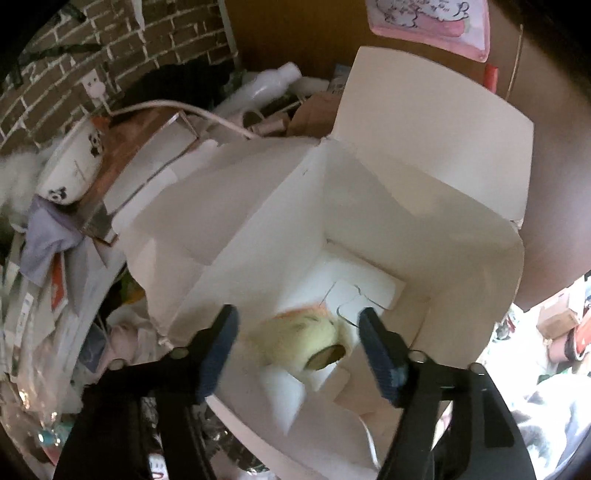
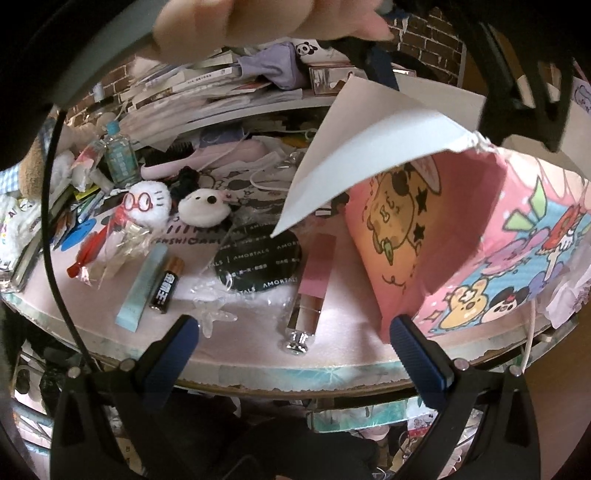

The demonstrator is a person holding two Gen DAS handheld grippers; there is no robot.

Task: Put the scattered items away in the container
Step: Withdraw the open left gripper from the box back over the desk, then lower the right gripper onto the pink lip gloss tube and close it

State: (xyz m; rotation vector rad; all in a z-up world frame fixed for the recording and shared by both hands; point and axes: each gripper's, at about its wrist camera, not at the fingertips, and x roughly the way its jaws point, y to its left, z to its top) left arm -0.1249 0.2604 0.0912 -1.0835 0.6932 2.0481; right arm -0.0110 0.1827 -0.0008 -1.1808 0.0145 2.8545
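My left gripper [image 1: 297, 325] hangs open over the white inside of the cardboard box [image 1: 388, 206]. A pale yellow fluffy item [image 1: 299, 339] lies blurred below the fingers, inside the box. My right gripper [image 2: 291, 328] is open at the table's front edge. Ahead of it lie a pink tube with a silver cap [image 2: 314, 280], a black round AMORTALS compact [image 2: 258, 258], a battery [image 2: 166, 284], a pale blue stick [image 2: 142, 284], a clear star piece [image 2: 210, 314], a white plush with red glasses [image 2: 147, 203] and a white plush face [image 2: 203, 210]. The box's pink cartoon-printed outside [image 2: 480, 251] stands at right.
A hand [image 2: 266, 22] and the other gripper's dark frame [image 2: 524, 74] are above the box flap [image 2: 369, 147]. Books, cloth and a bottle [image 2: 118, 155] crowd the back of the table. A white cable [image 1: 192, 110] and a panda-print item [image 1: 74, 166] lie left of the box.
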